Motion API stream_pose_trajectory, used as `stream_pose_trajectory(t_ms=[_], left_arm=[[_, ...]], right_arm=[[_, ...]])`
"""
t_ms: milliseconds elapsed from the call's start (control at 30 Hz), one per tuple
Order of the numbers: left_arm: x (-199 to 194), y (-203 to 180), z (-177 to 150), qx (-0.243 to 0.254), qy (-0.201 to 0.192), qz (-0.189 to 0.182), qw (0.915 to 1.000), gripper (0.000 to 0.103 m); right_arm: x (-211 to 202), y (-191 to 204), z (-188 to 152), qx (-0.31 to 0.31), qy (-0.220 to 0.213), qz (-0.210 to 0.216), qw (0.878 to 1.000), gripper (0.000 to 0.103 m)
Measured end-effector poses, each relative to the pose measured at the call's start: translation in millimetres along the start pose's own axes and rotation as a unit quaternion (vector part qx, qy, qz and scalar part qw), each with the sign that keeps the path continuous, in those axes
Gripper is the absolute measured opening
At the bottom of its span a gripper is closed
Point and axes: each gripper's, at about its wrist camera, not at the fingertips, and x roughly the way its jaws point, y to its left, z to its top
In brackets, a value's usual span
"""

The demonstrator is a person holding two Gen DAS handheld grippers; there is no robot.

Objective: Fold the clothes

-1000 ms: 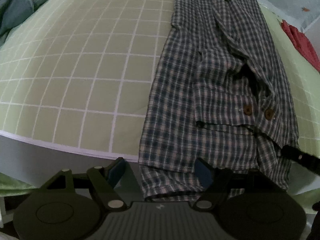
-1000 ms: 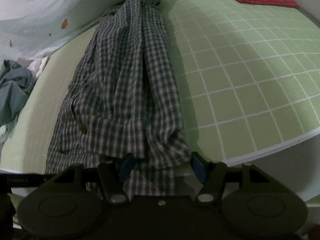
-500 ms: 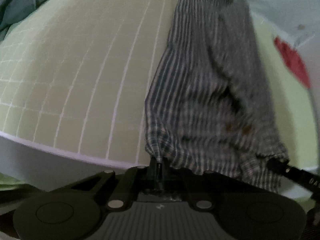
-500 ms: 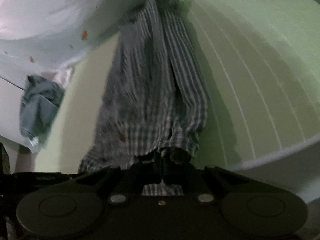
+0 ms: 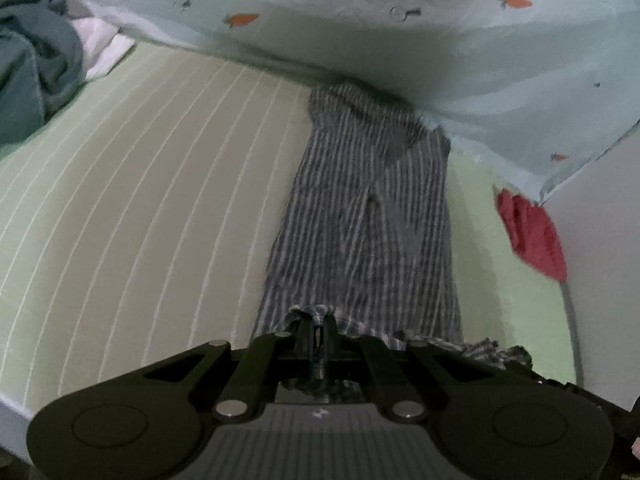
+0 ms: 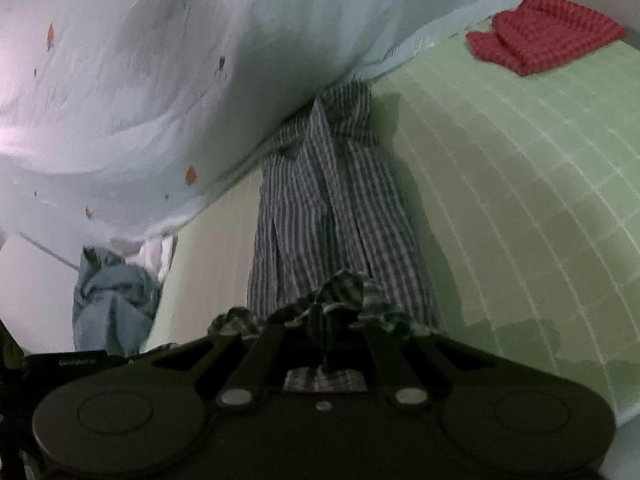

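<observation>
A blue-and-white plaid shirt (image 5: 368,208) lies folded into a long narrow strip on the green grid-patterned bed (image 5: 140,200), its far end tucked against a pale quilt. My left gripper (image 5: 318,320) is shut on the near hem at its left corner, and the cloth rises off the bed there. In the right wrist view the same plaid shirt (image 6: 332,216) runs away from me, with my right gripper (image 6: 320,312) shut on the bunched hem at its right corner. The lifted hem sags between the two grippers.
A pale blue quilt (image 5: 400,40) with carrot prints is heaped along the far side of the bed. A folded red garment (image 6: 544,32) lies at the far right. A crumpled grey-blue garment (image 6: 112,292) and white cloth sit at the left edge.
Both grippers were open around the shirt's near hem; they have shut on it and risen, lifting the hem off the bed's edge. Both views now look farther along the bed.
</observation>
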Motion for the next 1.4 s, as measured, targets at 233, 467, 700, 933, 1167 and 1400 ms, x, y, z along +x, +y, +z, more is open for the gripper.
stream_pose_trajectory(t_ms=[233, 467, 700, 933, 1167, 1400], left_arm=[[25, -7, 40, 0.000, -0.010, -0.012, 0.9999, 0.004], [69, -7, 83, -0.006, -0.004, -0.014, 0.9999, 0.004], [152, 6, 123, -0.029, 0.041, 0.003, 0.9988, 0.004], [210, 18, 127, -0.051, 0.090, 0.030, 0.9942, 0.005], [192, 8, 125, -0.021, 0.063, 0.041, 0.9970, 0.019], [141, -6, 116, 0.008, 0.012, 0.037, 0.9992, 0.065]], right_arm=[[26, -4, 29, 0.018, -0.016, 0.002, 1.000, 0.001], [75, -15, 69, 0.029, -0.001, -0.007, 1.000, 0.001], [150, -35, 107, 0.055, 0.051, -0.038, 0.996, 0.001], [203, -46, 117, 0.063, 0.110, -0.065, 0.990, 0.001], [194, -29, 115, 0.013, 0.108, -0.082, 0.991, 0.005], [153, -7, 112, -0.030, 0.049, -0.096, 0.994, 0.034]])
